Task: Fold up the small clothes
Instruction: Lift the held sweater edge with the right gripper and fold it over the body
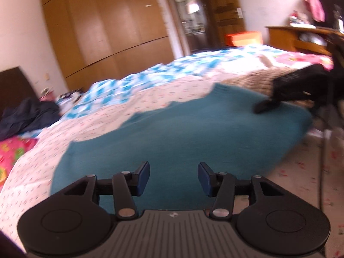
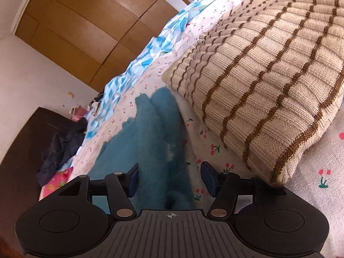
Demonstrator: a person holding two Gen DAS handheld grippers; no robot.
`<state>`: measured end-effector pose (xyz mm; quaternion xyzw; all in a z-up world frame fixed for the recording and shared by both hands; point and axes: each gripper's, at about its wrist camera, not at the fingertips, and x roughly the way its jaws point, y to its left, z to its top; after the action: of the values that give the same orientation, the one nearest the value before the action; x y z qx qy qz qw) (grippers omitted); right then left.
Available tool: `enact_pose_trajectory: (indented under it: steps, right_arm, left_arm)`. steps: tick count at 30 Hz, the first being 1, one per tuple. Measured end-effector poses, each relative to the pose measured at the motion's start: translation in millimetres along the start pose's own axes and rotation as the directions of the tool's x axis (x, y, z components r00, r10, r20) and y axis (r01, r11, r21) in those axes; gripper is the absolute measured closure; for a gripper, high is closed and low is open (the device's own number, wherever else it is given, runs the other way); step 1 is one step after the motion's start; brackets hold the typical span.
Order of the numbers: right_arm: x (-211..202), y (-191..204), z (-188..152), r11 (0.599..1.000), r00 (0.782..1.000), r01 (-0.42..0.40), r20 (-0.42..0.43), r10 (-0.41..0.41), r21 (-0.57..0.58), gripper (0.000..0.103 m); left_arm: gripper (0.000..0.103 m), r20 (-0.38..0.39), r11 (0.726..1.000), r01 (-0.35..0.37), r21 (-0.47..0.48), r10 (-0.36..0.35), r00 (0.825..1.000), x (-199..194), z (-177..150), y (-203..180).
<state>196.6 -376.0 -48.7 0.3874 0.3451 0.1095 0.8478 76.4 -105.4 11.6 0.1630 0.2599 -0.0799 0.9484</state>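
A teal knit garment (image 1: pixel 182 133) lies spread flat on the white cherry-print bed sheet (image 1: pixel 32 172), reaching the bed's near edge. My left gripper (image 1: pixel 173 177) is open and empty, just above the garment's near hem. My right gripper (image 2: pixel 169 178) is open and empty, low over the garment's edge (image 2: pixel 150 142). In the left wrist view the right gripper (image 1: pixel 286 92) shows as a dark shape at the garment's far right corner. A beige sweater with brown stripes (image 2: pixel 264 81) lies close beside the teal garment, to the right.
A blue-and-white checked quilt (image 1: pixel 150 75) lies farther back on the bed. Dark clothes (image 1: pixel 25 118) and a pink printed cloth (image 1: pixel 13 157) lie at the left. A wooden wardrobe (image 1: pixel 103 25), a doorway and a cluttered desk (image 1: pixel 301 36) stand beyond.
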Motion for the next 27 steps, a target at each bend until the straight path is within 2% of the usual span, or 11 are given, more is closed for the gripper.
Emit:
enact_pose_trajectory:
  steps: [5, 10, 12, 16, 18, 21, 24, 27]
  right_arm:
    - [4, -19, 4, 0.989, 0.992, -0.115, -0.03, 0.119, 0.098, 0.044]
    - [2, -33, 8, 0.959, 0.979, -0.193, -0.026, 0.202, 0.207, 0.044]
    - [2, -34, 9, 0.952, 0.975, -0.209, -0.031, 0.221, 0.224, 0.044]
    - [1, -34, 8, 0.944, 0.969, -0.229, -0.041, 0.245, 0.236, 0.044]
    - [0, -35, 8, 0.944, 0.968, -0.23, -0.042, 0.247, 0.237, 0.044]
    - [-10, -37, 9, 0.943, 0.966, -0.241, -0.032, 0.255, 0.23, 0.037]
    - [-14, -37, 10, 0.941, 0.965, -0.25, -0.023, 0.262, 0.226, 0.033]
    - [-13, -37, 12, 0.943, 0.964, -0.249, -0.036, 0.263, 0.223, 0.029]
  left_arm:
    - [0.045, 0.015, 0.987, 0.071, 0.145, -0.074, 0.997, 1, 1, -49]
    - [0.04, 0.03, 0.948, 0.07, 0.31, -0.083, 0.996, 0, -12, -86]
    - [0.036, 0.052, 0.933, 0.053, 0.356, -0.077, 0.996, 0, -16, -101]
    - [0.032, 0.145, 0.883, -0.05, 0.466, -0.02, 0.989, 12, -20, -132]
    - [0.031, 0.164, 0.868, -0.083, 0.489, 0.002, 0.986, 24, -15, -142]
    - [0.03, 0.154, 0.872, -0.104, 0.478, 0.033, 0.987, 42, -2, -143]
    - [0.039, 0.122, 0.906, -0.055, 0.42, 0.003, 0.993, 43, 14, -128]
    - [0.046, 0.148, 0.922, -0.05, 0.384, -0.008, 0.989, 26, 21, -112]
